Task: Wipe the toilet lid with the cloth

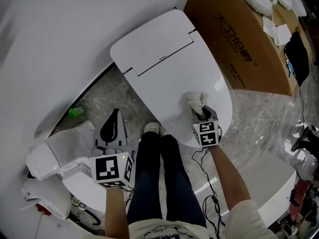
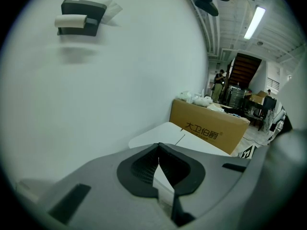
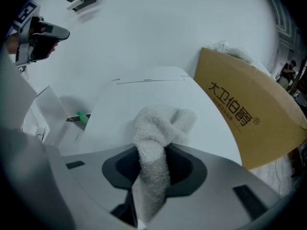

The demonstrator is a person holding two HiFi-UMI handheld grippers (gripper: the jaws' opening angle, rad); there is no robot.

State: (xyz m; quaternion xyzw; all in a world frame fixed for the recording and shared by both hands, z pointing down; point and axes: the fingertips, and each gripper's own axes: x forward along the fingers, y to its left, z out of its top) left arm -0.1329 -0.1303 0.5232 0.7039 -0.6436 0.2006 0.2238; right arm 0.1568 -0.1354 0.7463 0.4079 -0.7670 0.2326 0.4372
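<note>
The white toilet lid lies closed, slanting across the middle of the head view, and fills the centre of the right gripper view. A white fluffy cloth rests on the lid's near right part, and my right gripper is shut on the cloth, whose bunched end touches the lid. My left gripper hangs apart at the lower left, off the lid, jaws closed with nothing between them.
A large brown cardboard box stands right beside the toilet. A second white toilet or fixture sits at the lower left near a green item. A wall-mounted paper holder shows in the left gripper view. The person's legs stand at the lid's front.
</note>
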